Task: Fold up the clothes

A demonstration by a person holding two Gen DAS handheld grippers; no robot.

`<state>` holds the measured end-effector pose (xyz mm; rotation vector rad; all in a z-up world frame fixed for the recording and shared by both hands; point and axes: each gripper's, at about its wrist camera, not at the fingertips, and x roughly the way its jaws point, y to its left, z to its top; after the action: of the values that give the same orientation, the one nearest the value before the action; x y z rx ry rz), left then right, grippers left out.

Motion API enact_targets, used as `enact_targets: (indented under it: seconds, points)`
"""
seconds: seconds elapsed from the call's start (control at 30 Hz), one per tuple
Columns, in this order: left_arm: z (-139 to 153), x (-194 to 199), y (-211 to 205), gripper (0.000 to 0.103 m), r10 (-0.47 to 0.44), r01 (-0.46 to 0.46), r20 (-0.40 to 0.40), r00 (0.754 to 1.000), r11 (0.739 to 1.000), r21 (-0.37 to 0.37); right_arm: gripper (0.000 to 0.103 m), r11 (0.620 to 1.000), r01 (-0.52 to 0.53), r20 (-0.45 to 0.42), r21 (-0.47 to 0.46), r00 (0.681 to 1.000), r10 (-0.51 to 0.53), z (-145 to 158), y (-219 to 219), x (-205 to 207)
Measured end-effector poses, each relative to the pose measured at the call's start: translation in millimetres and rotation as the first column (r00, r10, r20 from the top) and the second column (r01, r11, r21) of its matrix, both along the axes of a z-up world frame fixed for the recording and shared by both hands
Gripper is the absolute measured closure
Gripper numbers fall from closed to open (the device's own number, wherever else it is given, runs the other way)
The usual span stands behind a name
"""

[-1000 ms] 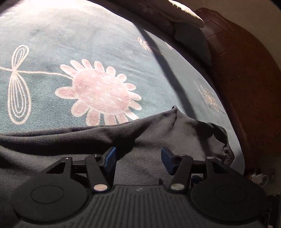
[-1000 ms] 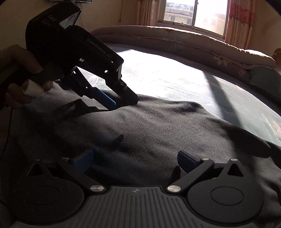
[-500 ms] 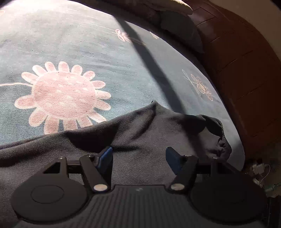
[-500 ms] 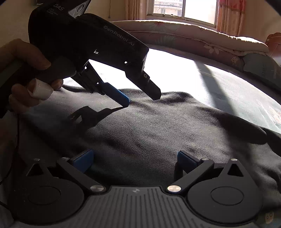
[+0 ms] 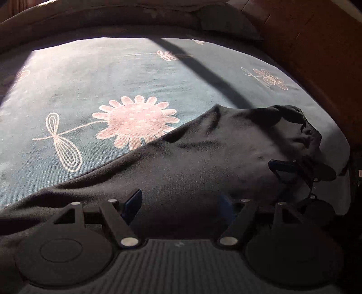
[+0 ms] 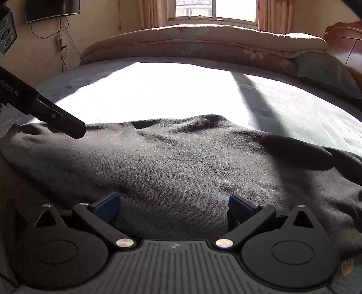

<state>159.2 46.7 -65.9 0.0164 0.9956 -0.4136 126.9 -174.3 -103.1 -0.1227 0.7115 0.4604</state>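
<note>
Left gripper [image 5: 178, 204] fingers opening, right gripper [image 6: 174, 204] fingers wide, both empty; pinch the dark garment [image 6: 181, 162] hem squarely

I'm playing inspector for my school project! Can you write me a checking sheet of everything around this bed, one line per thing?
Surface: a bed with a blue-green sheet printed with pink flowers, partly sunlit.
Job's things: one dark garment spread on the sheet, rumpled, one bunched end near the bed's edge.
Clutter: nothing seen.
Tongs: left tongs opening, nothing pinched, over the garment; right tongs open, empty, over the garment.
Cables: wires hanging down the wall under a screen.
Surroundings: rolled quilt and pillow at the far side, wooden headboard, window with curtains.
</note>
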Motion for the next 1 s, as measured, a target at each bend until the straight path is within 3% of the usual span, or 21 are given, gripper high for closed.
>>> enact_targets:
  seconds: [0.1,0.27,0.43,0.5,0.6,0.73,0.93,1.0]
  points:
    - [-16.3,-24.4,11.8,0.031,0.011,-0.011,-0.026,1.0,1.0,-0.009,0.0,1.0,0.007,-0.004,0.003,1.0,-0.007,-1.7,-0.5,1.3]
    - [-28.0,-44.9,38.0,0.03,0.116,-0.121,-0.073,0.991,0.99,-0.073,0.0,1.0,0.006,0.004,-0.018,1.0,-0.005,-4.4,2.4,0.6]
    - [-11.2,-44.9,43.2,0.028,0.156,-0.156,0.011,0.988,0.986,-0.055,0.0,0.999,0.007,0.013,-0.033,1.0,-0.007,-7.2,4.3,0.2]
    - [-15.8,-38.7,47.8,0.026,0.187,-0.187,0.004,0.982,0.981,-0.059,0.0,0.999,0.007,0.018,-0.041,1.0,-0.006,-7.9,5.5,-0.3]
    - [-30.1,-33.5,60.6,0.026,0.274,-0.275,-0.04,0.961,0.961,-0.021,0.0,0.999,0.004,0.023,-0.044,1.0,-0.003,-8.5,4.8,-1.6]
    - [-32.0,-41.7,86.9,0.025,0.338,-0.34,-0.037,0.94,0.939,-0.044,0.0,0.999,0.005,0.023,-0.042,1.0,-0.004,-8.4,3.1,-2.1]
    - [-29.9,-39.3,133.9,0.025,0.49,-0.49,-0.034,0.871,0.872,0.021,0.0,0.999,0.003,0.029,-0.055,1.0,-0.002,-9.8,4.9,-2.8]
    - [-27.8,-39.8,145.2,0.025,0.514,-0.515,-0.038,0.857,0.857,-0.001,0.0,0.998,0.003,0.032,-0.056,0.999,-0.001,-10.3,4.9,-3.1]
